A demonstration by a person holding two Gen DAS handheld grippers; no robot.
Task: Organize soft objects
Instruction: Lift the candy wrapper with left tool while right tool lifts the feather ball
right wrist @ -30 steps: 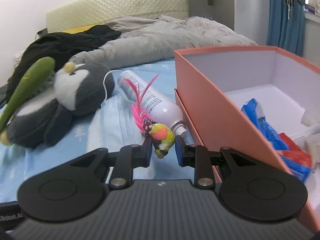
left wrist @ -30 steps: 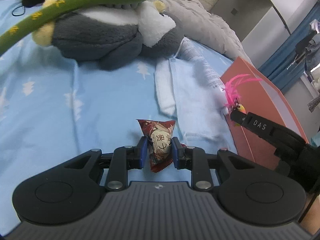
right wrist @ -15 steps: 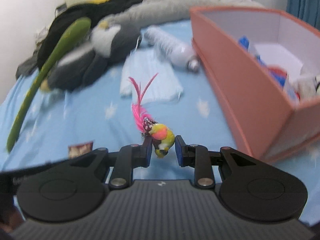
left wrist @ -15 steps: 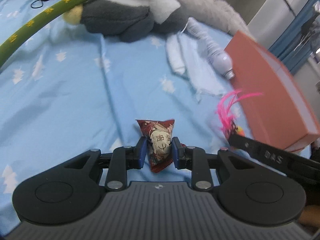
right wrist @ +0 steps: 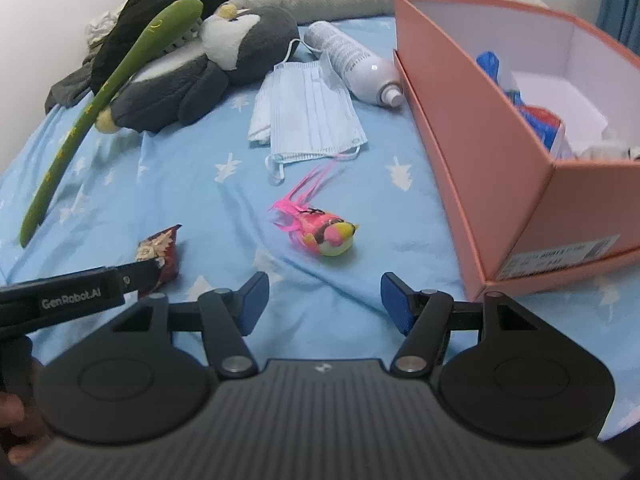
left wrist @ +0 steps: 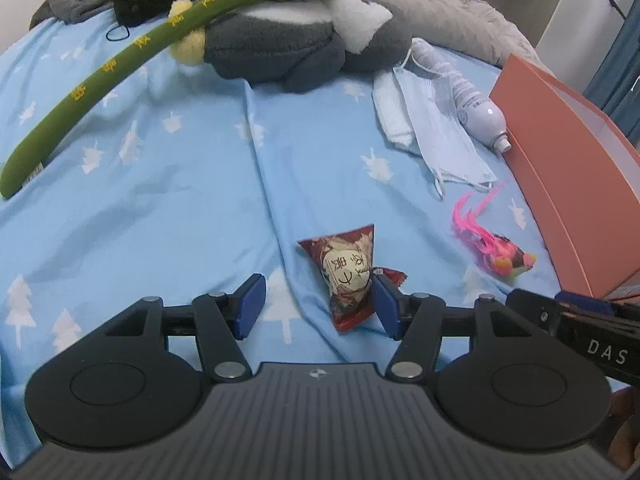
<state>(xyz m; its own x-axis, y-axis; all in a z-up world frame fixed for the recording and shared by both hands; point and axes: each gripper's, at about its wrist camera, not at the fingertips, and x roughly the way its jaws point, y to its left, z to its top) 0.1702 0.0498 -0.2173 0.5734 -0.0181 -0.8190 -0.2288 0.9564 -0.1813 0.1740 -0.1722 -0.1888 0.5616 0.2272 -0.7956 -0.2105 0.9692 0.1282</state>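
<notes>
My left gripper has its jaws opening. The red snack packet lies loose on the blue sheet between them, close to the right pad and well apart from the left pad. My right gripper is also opening, with nothing between its pads. The pink feathered bird toy lies on the sheet just ahead of it. From the left wrist the bird toy shows at the right, beside the orange box. The right wrist view shows the packet at the left, behind the left gripper's finger.
The orange box stands open on the right with blue and red packets inside. A face mask, a white spray bottle, a grey penguin plush and a long green plush lie farther back. Grey bedding and black clothes lie behind.
Both grippers have opened. The left one let go of the snack packet and the right one let go of the bird toy; both now lie on the sheet.
</notes>
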